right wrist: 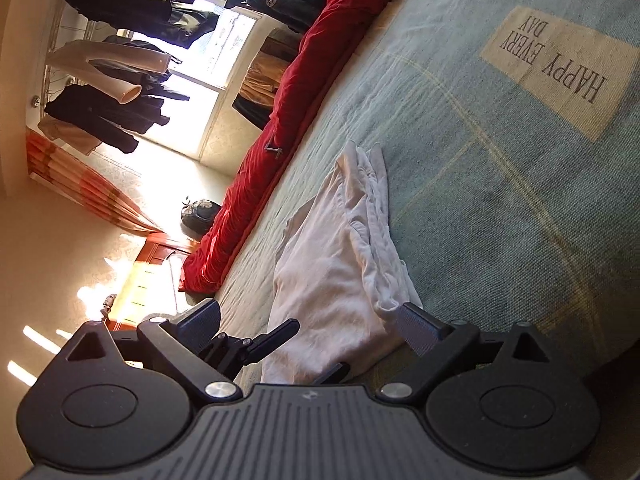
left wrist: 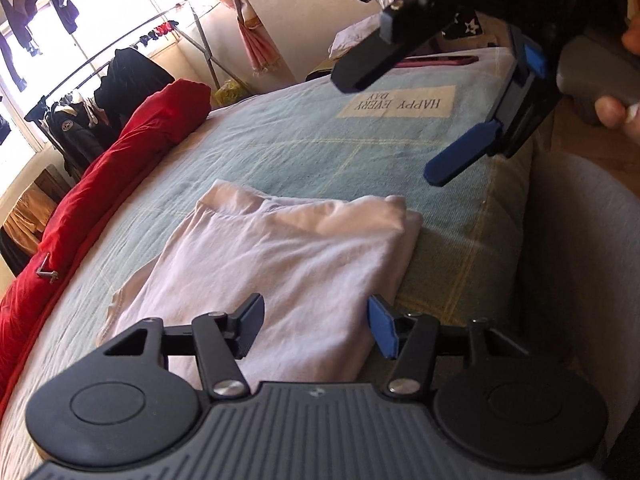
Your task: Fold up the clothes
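Sunlit window behind a rack of dark clothes, orange curtain, cream wall

White garment: 1, folded; red quilt: 1; blue bedcover: 1, one printed patch; grippers: 2

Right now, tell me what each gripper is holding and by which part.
Nothing. The left gripper is open over the folded white garment, and the right gripper hangs open above the bed cover.
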`<control>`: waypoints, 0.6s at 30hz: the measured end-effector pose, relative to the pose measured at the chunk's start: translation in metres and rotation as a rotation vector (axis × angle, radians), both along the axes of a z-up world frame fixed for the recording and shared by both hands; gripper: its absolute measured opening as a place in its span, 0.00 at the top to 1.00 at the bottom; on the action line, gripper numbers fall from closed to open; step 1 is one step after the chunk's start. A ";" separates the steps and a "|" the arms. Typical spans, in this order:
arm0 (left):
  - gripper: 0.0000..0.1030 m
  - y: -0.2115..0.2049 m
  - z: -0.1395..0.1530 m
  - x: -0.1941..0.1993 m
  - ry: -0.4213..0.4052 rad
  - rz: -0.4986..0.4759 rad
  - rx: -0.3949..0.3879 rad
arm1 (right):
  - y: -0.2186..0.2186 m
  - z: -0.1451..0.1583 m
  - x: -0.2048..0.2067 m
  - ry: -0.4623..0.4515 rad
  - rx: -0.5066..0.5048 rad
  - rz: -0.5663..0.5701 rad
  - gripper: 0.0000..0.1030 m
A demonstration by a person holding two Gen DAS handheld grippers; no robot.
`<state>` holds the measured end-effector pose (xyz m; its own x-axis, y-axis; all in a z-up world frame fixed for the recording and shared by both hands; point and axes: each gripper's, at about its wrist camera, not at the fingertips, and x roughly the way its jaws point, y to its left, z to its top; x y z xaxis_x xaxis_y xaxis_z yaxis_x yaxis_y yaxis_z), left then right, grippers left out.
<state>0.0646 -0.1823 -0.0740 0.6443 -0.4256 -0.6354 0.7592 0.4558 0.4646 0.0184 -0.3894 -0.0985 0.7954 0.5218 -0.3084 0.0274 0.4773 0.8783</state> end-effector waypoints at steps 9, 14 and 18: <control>0.40 -0.013 -0.015 -0.013 -0.194 -0.070 0.158 | 0.003 -0.004 0.006 0.006 0.010 0.014 0.05; 0.40 -0.039 -0.025 -0.013 -0.257 -0.130 0.180 | 0.001 -0.006 0.008 0.005 0.028 0.015 0.05; 0.40 -0.051 -0.027 -0.007 -0.276 -0.137 0.161 | -0.006 -0.007 0.005 0.001 0.048 -0.004 0.05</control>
